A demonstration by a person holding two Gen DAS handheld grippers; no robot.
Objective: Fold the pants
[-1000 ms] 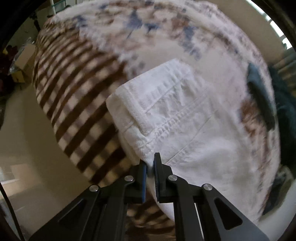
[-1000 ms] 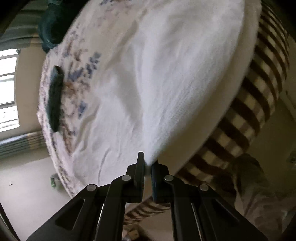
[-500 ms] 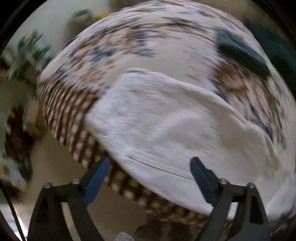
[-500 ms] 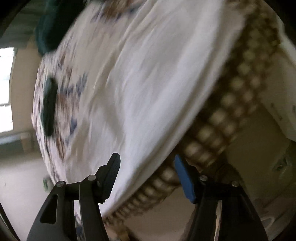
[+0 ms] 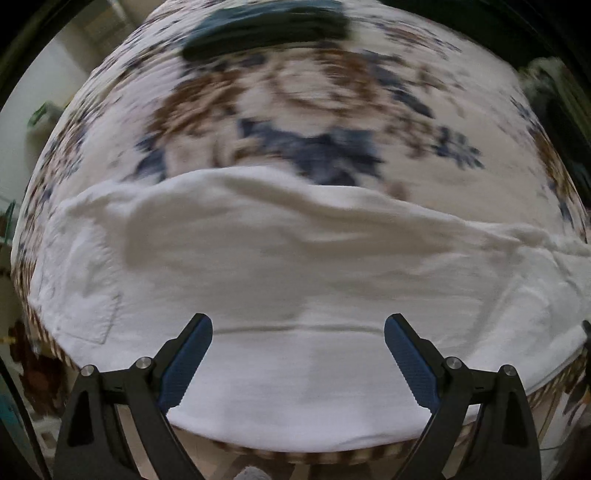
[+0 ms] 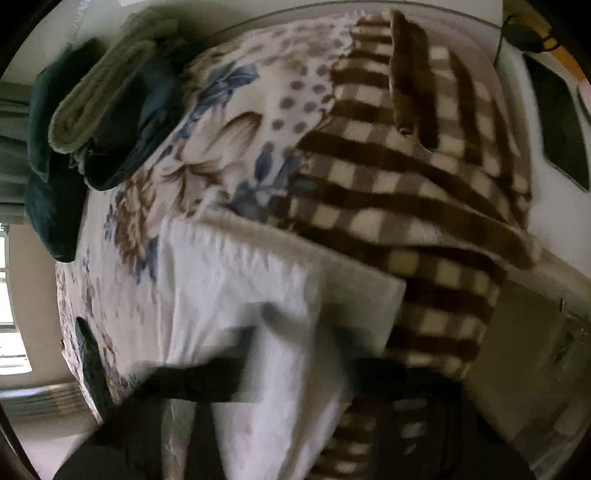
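Note:
White pants lie folded lengthwise across the near edge of a bed, with a back pocket at the left end. My left gripper hovers over their near edge, jaws wide open and nothing between the blue pads. In the right wrist view the pants end in a hem near the checked blanket. My right gripper is a dark motion smear at the bottom. White cloth runs up between its fingers, and it looks shut on the cloth.
A floral blanket covers the bed, with a brown checked blanket at one end. A dark green folded cloth lies at the far side. Rolled dark towels are piled by the wall.
Both grippers let go of the pants and opened. The left swung over to the middle of the near edge and stayed open. The right moved to the hem end and shut again.

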